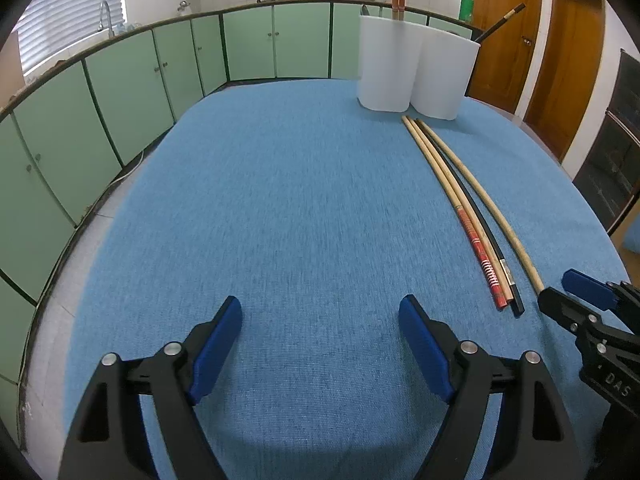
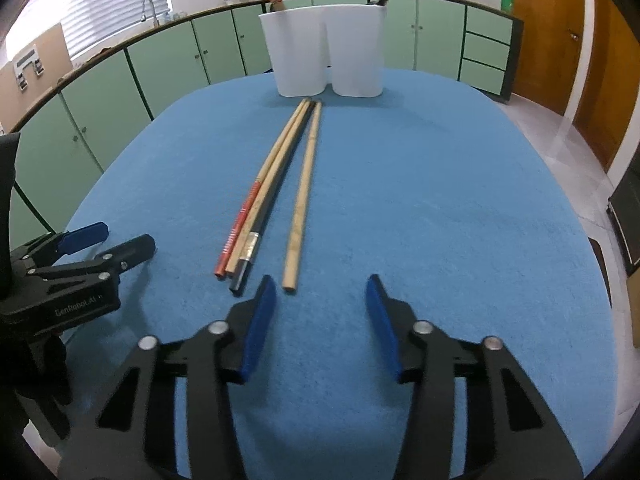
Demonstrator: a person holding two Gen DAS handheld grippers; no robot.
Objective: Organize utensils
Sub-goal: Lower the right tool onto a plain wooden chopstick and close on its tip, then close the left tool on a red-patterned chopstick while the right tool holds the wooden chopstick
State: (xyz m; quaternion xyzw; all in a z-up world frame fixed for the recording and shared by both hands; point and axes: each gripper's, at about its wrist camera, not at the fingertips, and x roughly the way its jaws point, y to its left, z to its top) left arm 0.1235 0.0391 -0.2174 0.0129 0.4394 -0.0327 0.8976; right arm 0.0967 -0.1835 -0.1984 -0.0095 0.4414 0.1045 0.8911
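Four chopsticks (image 2: pixel 276 196) lie side by side on the blue table (image 2: pixel 440 200), tips just short of the white holder (image 2: pixel 324 52), which already has some standing inside; the plain one (image 2: pixel 302 200) lies slightly apart. The right gripper (image 2: pixel 321 290) sits at their near ends, spread, holding nothing; the left gripper (image 1: pixel 320 312), also spread, waits farther from the holder's front. A careless pinch might catch a neighbouring stick or roll the plain one away.

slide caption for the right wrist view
Open right gripper nears four chopsticks lying before a white holder on blue cloth.
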